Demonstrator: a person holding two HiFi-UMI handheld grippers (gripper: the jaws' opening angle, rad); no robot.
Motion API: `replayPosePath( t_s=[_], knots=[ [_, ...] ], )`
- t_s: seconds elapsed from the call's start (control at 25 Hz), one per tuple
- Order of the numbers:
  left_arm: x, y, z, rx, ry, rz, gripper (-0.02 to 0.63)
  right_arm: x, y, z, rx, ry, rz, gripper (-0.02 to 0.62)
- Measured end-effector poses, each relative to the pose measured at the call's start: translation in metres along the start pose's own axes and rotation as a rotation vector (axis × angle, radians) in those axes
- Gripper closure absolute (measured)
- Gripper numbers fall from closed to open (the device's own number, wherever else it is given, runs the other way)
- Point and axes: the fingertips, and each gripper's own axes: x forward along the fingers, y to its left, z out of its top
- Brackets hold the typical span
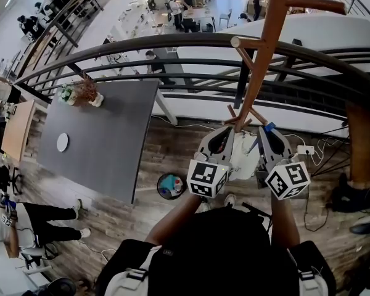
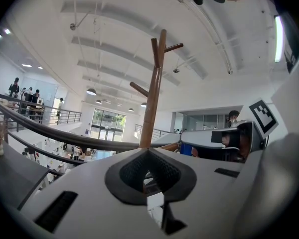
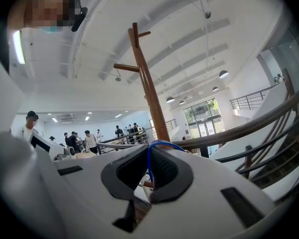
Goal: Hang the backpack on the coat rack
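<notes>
Closest under the head camera, a black backpack [image 1: 225,245] with pale strap buckles fills the bottom of the frame. It sits between the person's forearms and hangs on none of the pegs of the coat rack [image 1: 262,60]. Both arms reach forward to the foot of that brown wooden rack, which stands just inside a dark railing [image 1: 142,45].

The left hand-held gripper [image 1: 227,130] points at the lowest pegs. In its own view its jaws are closed tip to tip [image 2: 148,153] with nothing seen between them, and the rack's pole rises straight ahead.

The right hand-held gripper [image 1: 266,130] is just beside it, also at the lowest pegs. Its jaws are closed [image 3: 150,151] on a thin blue loop [image 3: 148,159]. What the loop belongs to cannot be told.

A grey worktop [image 1: 105,159] to the left carries a potted plant [image 1: 83,94] and a white disc [image 1: 62,142].
</notes>
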Motion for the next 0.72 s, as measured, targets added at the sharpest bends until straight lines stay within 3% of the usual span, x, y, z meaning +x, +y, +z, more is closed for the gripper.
replayPosePath(
  t_s=[0.72],
  knots=[
    [0.001, 0.006, 0.005, 0.007, -0.004, 0.020, 0.598, 0.015, 0.001, -0.009, 0.008, 0.046, 0.043, 0.578]
  ],
)
